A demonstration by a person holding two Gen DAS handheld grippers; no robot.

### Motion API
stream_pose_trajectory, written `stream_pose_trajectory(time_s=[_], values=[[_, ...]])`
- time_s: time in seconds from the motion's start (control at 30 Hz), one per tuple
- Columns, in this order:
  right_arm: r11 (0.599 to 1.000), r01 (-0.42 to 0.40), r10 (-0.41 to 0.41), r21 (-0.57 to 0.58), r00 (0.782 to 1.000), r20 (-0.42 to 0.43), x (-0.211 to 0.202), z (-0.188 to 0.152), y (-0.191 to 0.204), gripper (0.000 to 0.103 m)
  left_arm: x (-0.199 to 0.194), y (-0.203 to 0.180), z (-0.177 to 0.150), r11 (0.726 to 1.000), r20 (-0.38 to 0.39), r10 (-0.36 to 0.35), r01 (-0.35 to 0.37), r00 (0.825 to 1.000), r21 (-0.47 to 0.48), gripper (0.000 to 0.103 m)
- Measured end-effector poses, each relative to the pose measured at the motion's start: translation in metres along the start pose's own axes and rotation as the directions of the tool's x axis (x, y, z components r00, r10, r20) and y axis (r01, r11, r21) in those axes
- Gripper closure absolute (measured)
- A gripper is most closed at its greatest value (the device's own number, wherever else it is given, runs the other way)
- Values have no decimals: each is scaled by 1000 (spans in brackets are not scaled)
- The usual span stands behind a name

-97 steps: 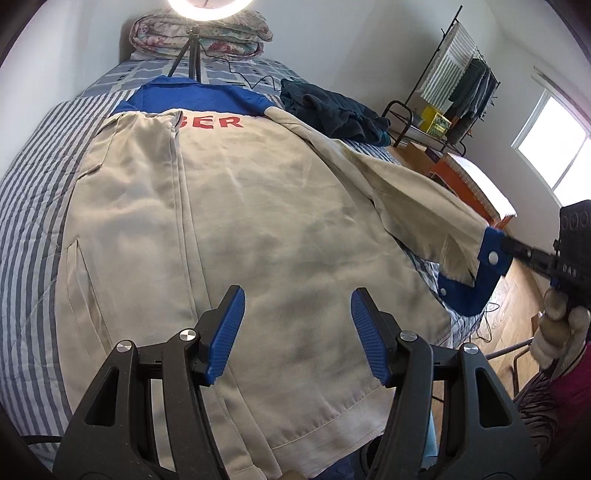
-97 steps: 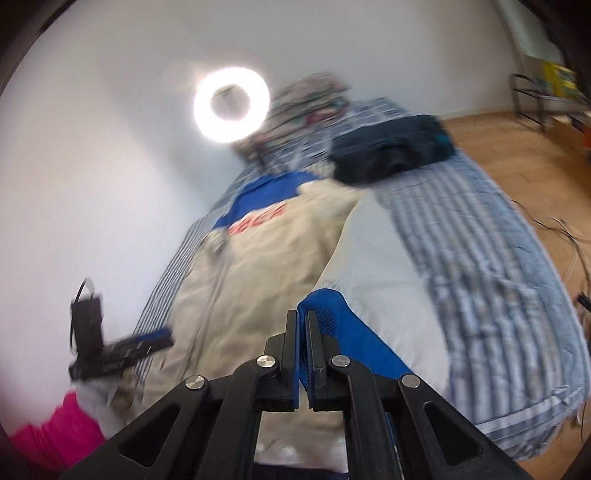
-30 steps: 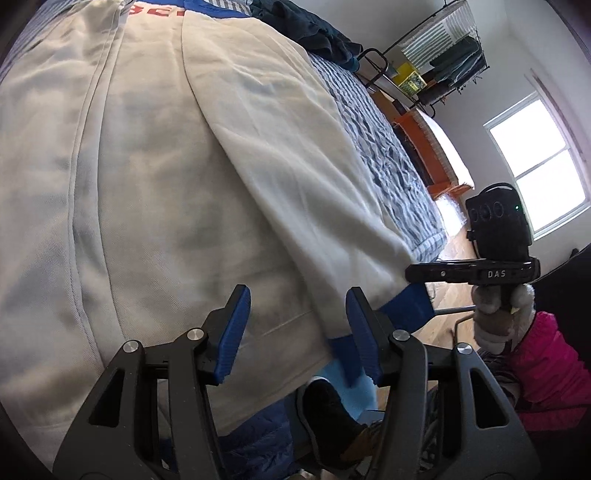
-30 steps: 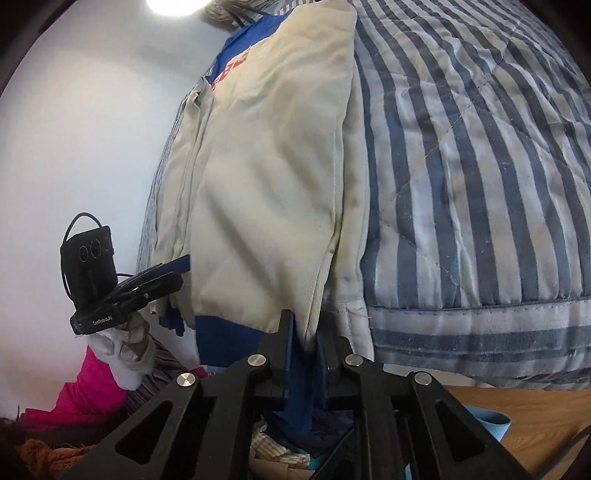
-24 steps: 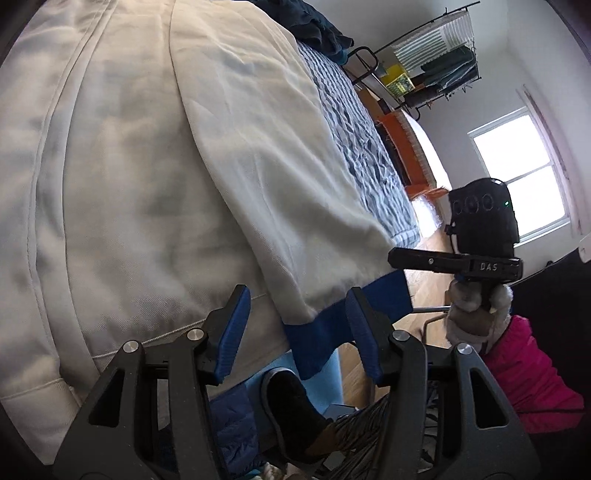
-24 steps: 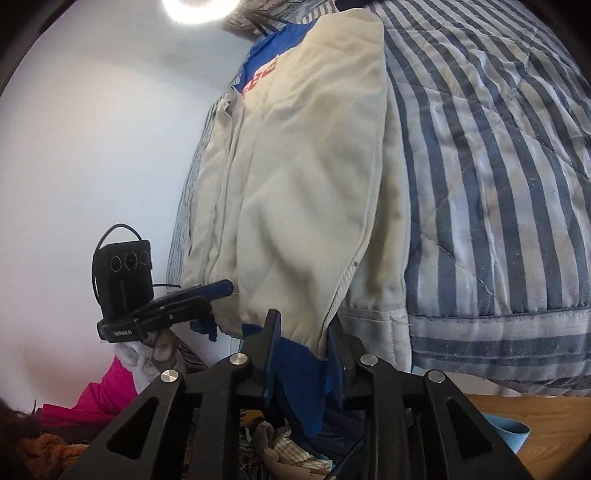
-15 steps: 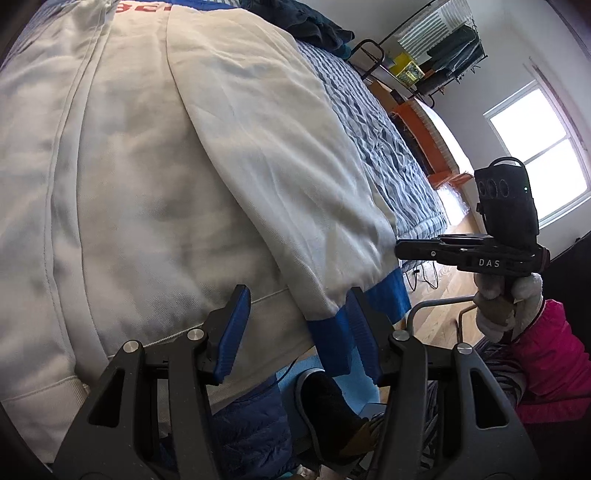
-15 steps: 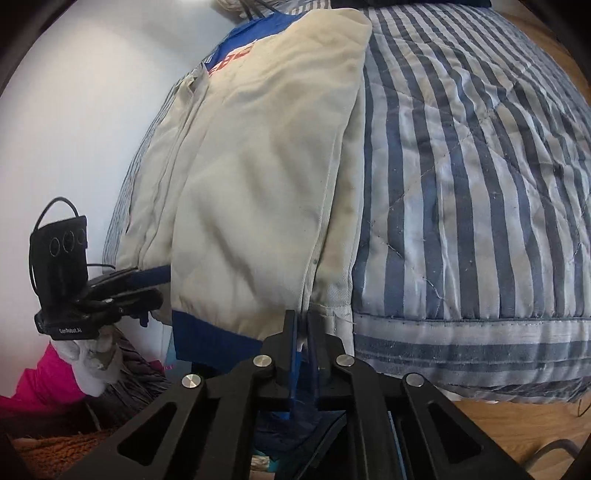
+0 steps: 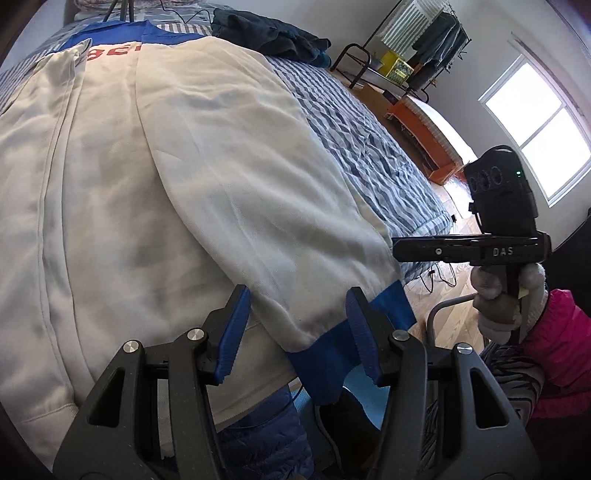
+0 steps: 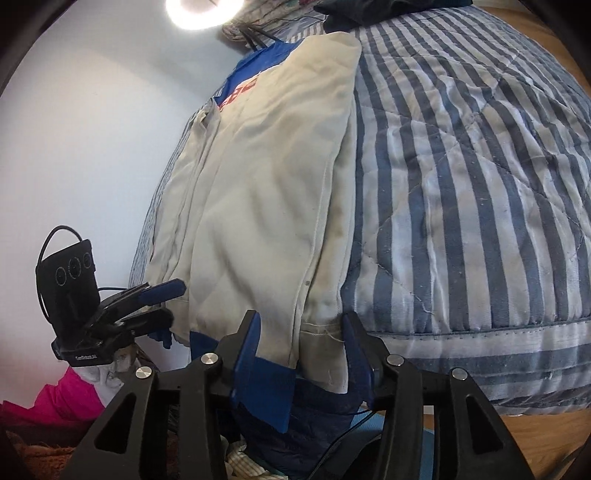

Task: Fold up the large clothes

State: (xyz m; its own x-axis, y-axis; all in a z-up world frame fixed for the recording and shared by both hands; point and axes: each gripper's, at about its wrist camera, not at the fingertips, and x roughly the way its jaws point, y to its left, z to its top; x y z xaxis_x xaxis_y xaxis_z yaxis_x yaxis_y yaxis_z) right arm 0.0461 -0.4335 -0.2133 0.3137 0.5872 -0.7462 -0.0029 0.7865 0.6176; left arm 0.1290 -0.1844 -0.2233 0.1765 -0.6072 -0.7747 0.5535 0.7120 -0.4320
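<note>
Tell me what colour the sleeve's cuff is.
Blue; the cuff on the cream jacket shows best in the left wrist view.

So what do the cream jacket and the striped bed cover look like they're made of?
Cream jacket: seemingly a woven cotton-type twill, matte, with soft creases and stitched seams. Striped bed cover: apparently padded quilted cotton, matte, with diagonal stitch lines and puckering.

Your folded sleeve (image 9: pixel 236 155) covers part of the jacket's red lettering (image 9: pixel 110 51); the ring light (image 10: pixel 201 11) is cropped at the top.
</note>
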Motion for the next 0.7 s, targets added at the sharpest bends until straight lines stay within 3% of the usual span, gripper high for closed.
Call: stream_pose_trajectory(time_s=[0.13, 0.27, 0.4, 0.47, 0.53, 0.7], values=[[996, -83, 82, 21, 996, 32, -3, 2, 0, 62, 17, 1, -4, 1000, -37, 14, -14, 999, 0, 48], [1000, -9, 9, 1, 1000, 15, 5, 3, 1, 62, 16, -4, -6, 1000, -34, 15, -14, 999, 19, 48], [999, 31, -31, 14, 999, 6, 17, 8, 2, 57, 2, -4, 3, 1000, 35, 30, -30, 999, 8, 49], [999, 37, -37, 5, 999, 12, 19, 9, 7, 76, 0, 0, 7, 999, 51, 51, -51, 997, -10, 55], [1000, 22, -22, -2, 999, 33, 17, 10, 11, 85, 6, 3, 11, 996, 61, 89, -89, 994, -15, 55], [999, -29, 31, -18, 997, 77, 7, 11, 24, 90, 35, -2, 3, 984, 27, 164, -165, 986, 62, 55]])
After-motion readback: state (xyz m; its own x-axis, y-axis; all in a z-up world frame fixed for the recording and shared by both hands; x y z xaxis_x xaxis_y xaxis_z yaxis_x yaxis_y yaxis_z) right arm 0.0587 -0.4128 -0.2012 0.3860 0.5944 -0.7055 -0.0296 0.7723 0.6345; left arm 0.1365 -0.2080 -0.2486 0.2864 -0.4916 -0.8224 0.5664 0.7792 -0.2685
